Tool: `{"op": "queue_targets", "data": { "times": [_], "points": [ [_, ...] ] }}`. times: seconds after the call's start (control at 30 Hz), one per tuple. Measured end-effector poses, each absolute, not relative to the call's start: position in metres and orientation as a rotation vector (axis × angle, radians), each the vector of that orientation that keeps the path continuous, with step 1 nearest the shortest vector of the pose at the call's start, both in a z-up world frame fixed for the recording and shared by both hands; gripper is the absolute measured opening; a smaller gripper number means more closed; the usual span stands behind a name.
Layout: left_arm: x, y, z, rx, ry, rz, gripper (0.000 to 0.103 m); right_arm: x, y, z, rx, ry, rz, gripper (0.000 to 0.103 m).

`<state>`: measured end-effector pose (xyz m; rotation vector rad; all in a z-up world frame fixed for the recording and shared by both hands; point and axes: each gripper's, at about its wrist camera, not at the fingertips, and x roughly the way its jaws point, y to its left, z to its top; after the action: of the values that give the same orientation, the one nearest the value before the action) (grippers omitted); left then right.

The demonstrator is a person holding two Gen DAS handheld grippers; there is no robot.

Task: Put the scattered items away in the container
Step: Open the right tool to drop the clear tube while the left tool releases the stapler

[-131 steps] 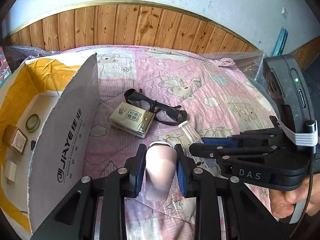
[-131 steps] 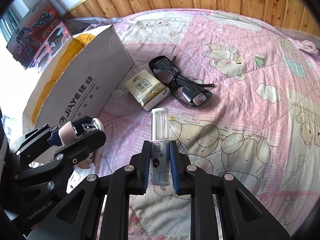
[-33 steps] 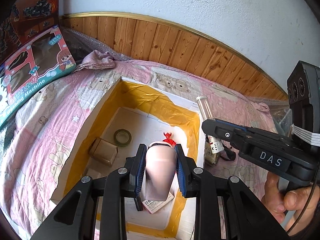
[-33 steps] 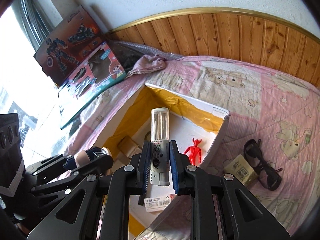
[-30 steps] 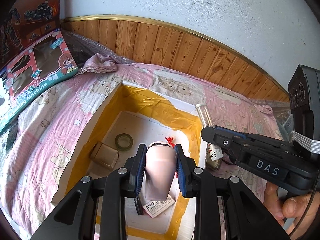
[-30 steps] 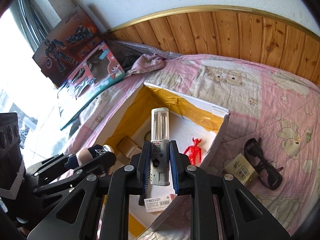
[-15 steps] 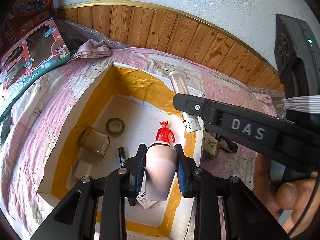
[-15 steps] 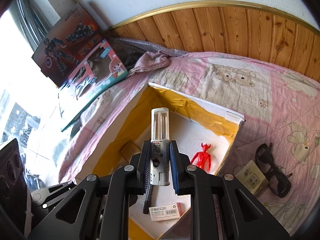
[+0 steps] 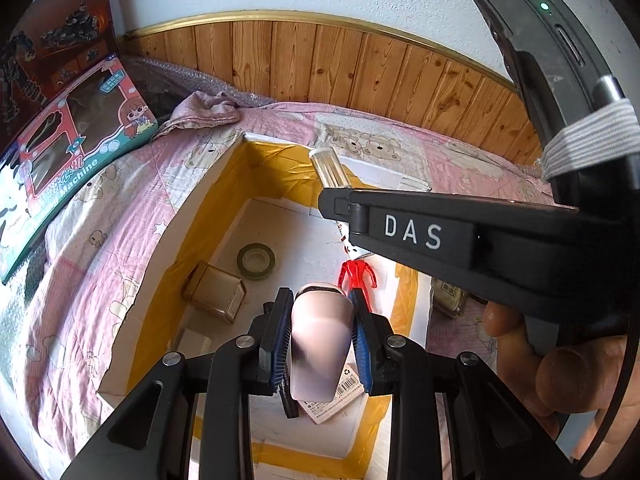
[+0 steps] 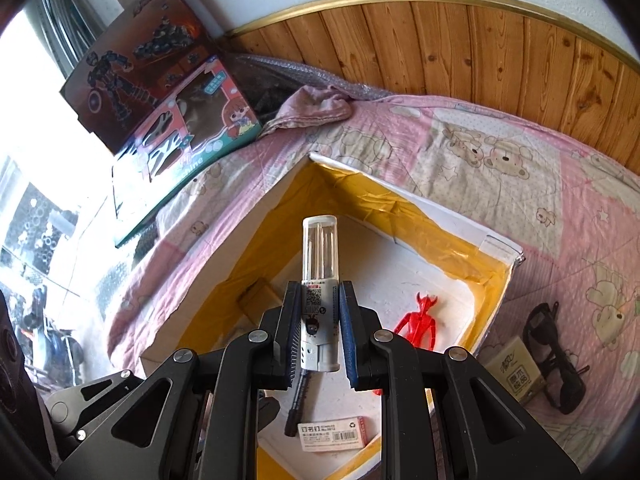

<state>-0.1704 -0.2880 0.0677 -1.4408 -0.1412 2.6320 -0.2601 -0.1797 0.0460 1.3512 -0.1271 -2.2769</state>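
The left gripper point(image 9: 320, 336) is clamped on a pink bottle point(image 9: 318, 344), the right gripper point(image 10: 319, 332) on a clear-capped tube point(image 10: 319, 280); both hang above the cardboard box point(image 10: 420, 208), presumably for dropping inside.

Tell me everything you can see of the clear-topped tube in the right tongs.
The tube is slim, with a clear plastic upper half showing thin rods inside and a white lower half bearing a QR-code label. It points forward along the right tongs, clamped between the blue pads, over the open cardboard box.
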Motion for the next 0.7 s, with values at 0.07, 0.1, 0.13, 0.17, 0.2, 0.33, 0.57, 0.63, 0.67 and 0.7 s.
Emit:
{"op": "queue_targets", "data": {
  "times": [0.07,0.1,0.13,0.17,0.2,0.33,0.57,0.63,0.67,0.7],
  "points": [
    [-0.174,-0.290,0.064,-1.452,-0.150,2.620,0.029,-0.263,-0.179,0.042,1.364,-0.119,-2.281,0.020],
    [-0.177,-0.290,0.062,-1.456,-0.148,2.616,0.029,-0.265,-0.178,0.040,1.370,-0.120,-2.281,0.020],
    [-0.179,-0.290,0.060,-1.457,-0.151,2.599,0.029,-0.267,-0.177,0.038,1.375,-0.123,-2.281,0.020],
    [-0.181,-0.290,0.057,-1.464,-0.154,2.592,0.029,-0.269,-0.176,0.037,1.379,-0.124,-2.283,0.020],
    [-0.183,-0.289,0.055,-1.470,-0.144,2.595,0.029,-0.271,-0.176,0.035,1.384,-0.125,-2.283,0.020],
    [-0.189,-0.289,0.046,-1.490,-0.121,2.610,0.030,-0.276,-0.176,0.033,1.381,-0.130,-2.283,0.020],
    [-0.200,-0.291,0.034,-1.530,-0.189,2.556,0.045,-0.273,-0.170,0.031,1.352,-0.149,-2.313,0.038],
    [-0.201,-0.296,0.039,-1.520,-0.199,2.581,0.045,-0.268,-0.166,0.036,1.353,-0.152,-2.314,0.038],
    [-0.201,-0.300,0.043,-1.507,-0.219,2.596,0.045,-0.265,-0.163,0.040,1.347,-0.155,-2.315,0.038],
    [-0.200,-0.305,0.047,-1.494,-0.244,2.613,0.045,-0.262,-0.161,0.044,1.338,-0.159,-2.319,0.038]
  ]
}}
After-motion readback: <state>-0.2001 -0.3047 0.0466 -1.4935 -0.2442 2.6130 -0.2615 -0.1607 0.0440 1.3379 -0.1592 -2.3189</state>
